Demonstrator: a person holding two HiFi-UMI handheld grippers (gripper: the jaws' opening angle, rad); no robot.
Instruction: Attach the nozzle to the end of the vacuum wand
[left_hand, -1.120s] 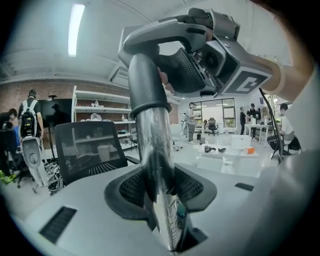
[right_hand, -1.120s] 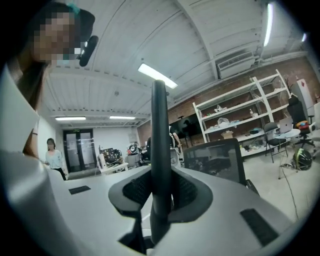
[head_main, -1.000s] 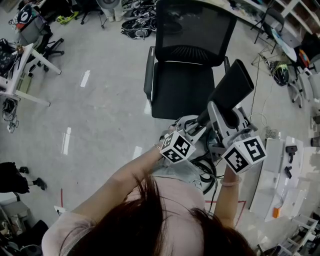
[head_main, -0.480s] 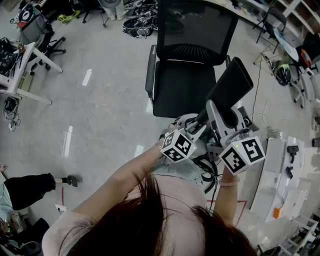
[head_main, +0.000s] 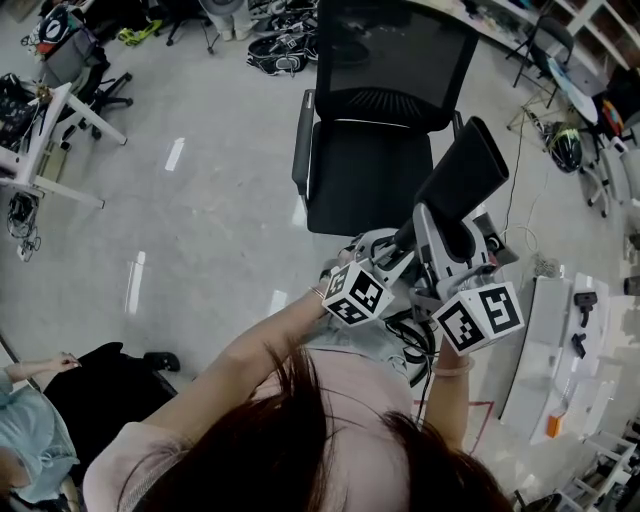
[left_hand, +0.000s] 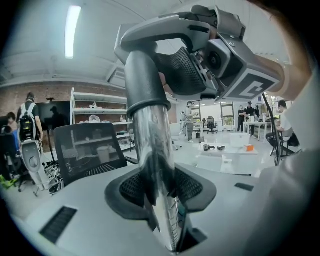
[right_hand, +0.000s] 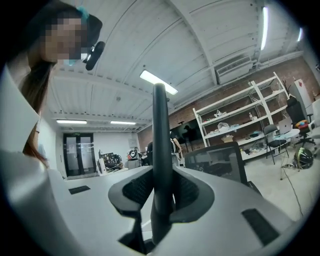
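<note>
In the left gripper view a shiny metal vacuum wand (left_hand: 156, 160) stands between the jaws of my left gripper (left_hand: 162, 190), which is shut on it. A black nozzle neck (left_hand: 142, 77) sits over the wand's upper end, ringed by a collar. My right gripper (left_hand: 227, 57) reaches in at that neck from the upper right. In the right gripper view the black nozzle (right_hand: 161, 145) shows edge-on, with my right gripper (right_hand: 161, 192) shut on it. In the head view both grippers are held close in front of the person's chest: the left gripper (head_main: 382, 250), the right gripper (head_main: 440, 240). The flat nozzle (head_main: 462, 180) points up and to the right.
A black office chair (head_main: 375, 120) stands right behind the grippers. To the right lies a white table (head_main: 540, 370) with small tools. A desk (head_main: 40, 140) and cables sit at the far left. A person (head_main: 60, 410) is at the lower left.
Both grippers, wand and nozzle keep their places. At the lower left a person has come further into view.
</note>
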